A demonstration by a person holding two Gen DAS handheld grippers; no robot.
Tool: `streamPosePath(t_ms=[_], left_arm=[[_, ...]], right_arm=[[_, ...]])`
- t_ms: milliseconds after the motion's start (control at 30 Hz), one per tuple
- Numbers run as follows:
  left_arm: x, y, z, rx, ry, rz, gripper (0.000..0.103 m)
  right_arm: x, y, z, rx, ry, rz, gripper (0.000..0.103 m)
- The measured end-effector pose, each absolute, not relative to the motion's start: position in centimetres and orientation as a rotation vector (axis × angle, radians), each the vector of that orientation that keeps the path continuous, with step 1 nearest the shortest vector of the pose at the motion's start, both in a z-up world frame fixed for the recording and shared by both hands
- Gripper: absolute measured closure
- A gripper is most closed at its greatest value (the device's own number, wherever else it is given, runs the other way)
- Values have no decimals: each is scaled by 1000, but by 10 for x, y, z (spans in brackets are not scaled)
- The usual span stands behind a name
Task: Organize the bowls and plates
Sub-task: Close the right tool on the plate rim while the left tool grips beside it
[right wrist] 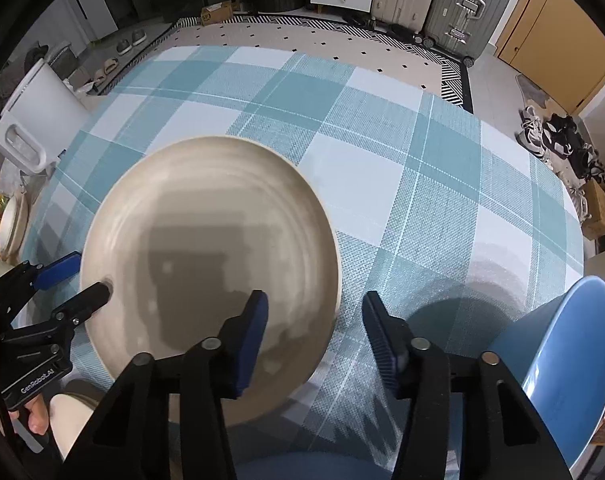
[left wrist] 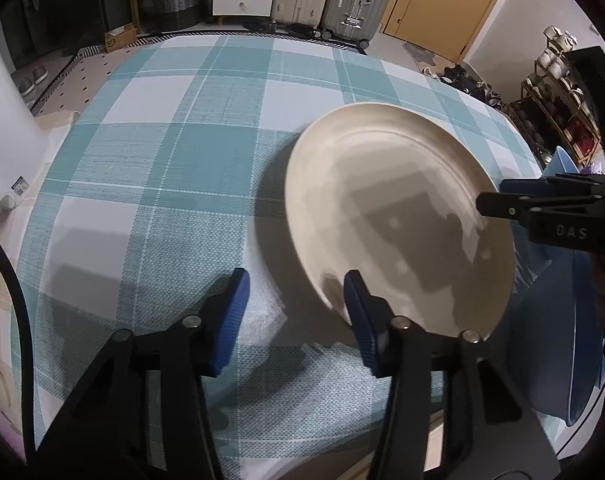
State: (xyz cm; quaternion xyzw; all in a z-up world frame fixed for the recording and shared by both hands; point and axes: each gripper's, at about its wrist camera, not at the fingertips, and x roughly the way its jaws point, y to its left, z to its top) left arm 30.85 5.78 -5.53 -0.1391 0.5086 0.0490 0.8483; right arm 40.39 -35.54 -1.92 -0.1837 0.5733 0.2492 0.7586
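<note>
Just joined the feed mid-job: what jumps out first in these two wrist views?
A large cream plate dominates the middle of the teal-checked tablecloth. Both grippers straddle its rim from opposite sides: the left gripper and the right gripper, each with one blue pad over the plate. A blue bowl sits at the table's right edge.

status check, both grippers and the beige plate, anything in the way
Left gripper and right gripper straddle opposite rims of beige plate, pads not seen pressing. Plate on checked tablecloth. Blue bowl close beside right gripper.
</note>
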Motion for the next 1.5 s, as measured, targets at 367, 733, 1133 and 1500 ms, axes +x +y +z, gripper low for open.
streamPosePath(t_ms=[367, 733, 1133, 1500], left_arm=[[310, 47, -53, -282, 1059, 64, 85], [309, 44, -51, -247, 1048, 80, 85], [294, 53, -34, -263, 1007, 93, 85], [263, 65, -5, -271, 952, 122, 85]], right_arm=[[401, -352, -26, -449, 1231, 525, 86], [395, -353, -23, -470, 1199, 522, 89], [386, -350, -7, -447, 1162, 537, 89], [364, -342, 17, -431, 1110, 571, 89]])
